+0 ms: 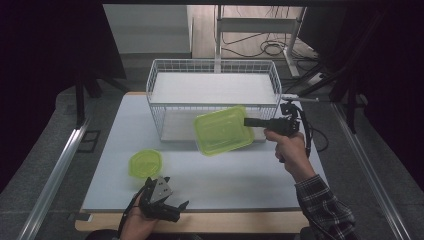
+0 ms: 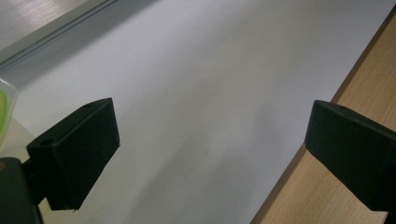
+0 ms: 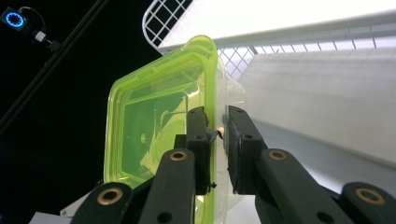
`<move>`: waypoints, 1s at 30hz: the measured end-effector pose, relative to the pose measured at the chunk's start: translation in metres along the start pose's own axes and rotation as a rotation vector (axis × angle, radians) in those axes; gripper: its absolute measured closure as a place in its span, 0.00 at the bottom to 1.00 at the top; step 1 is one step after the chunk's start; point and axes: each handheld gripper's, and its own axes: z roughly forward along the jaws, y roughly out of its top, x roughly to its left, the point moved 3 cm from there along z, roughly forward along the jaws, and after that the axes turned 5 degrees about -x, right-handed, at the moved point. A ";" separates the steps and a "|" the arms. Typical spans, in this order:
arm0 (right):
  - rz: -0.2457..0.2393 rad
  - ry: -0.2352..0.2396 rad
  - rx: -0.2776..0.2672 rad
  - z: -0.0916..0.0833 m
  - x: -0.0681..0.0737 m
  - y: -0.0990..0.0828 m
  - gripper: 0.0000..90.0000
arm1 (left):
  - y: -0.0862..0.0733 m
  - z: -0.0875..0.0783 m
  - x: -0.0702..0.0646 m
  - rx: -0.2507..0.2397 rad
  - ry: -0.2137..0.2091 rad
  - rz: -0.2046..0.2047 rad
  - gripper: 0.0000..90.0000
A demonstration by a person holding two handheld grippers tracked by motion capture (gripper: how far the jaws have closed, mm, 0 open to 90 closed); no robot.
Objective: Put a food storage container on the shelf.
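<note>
High view: right gripper (image 1: 248, 122) has its jaws clamped on the right rim of a green box (image 1: 223, 130), held above the tabletop (image 1: 240, 175) just in front of the wire basket (image 1: 214, 67). Right gripper view shows the box tilted on edge with nothing inside. A small green tub (image 1: 145, 163) sits near left. Close behind it, left gripper (image 1: 175, 207) rests with jaws wide apart.
</note>
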 end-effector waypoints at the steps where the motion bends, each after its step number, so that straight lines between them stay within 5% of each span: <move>1: 0.001 0.000 -0.002 0.000 0.001 0.002 0.89 | 0.000 0.000 0.000 -0.001 0.001 0.001 0.03; 11: -0.008 0.007 -0.027 0.002 0.008 0.023 0.89 | 0.000 0.000 0.000 -0.009 0.000 -0.010 0.03; 30: -0.042 -0.066 -0.090 0.020 0.015 0.065 0.89 | 0.000 0.000 0.000 0.001 -0.002 -0.006 0.03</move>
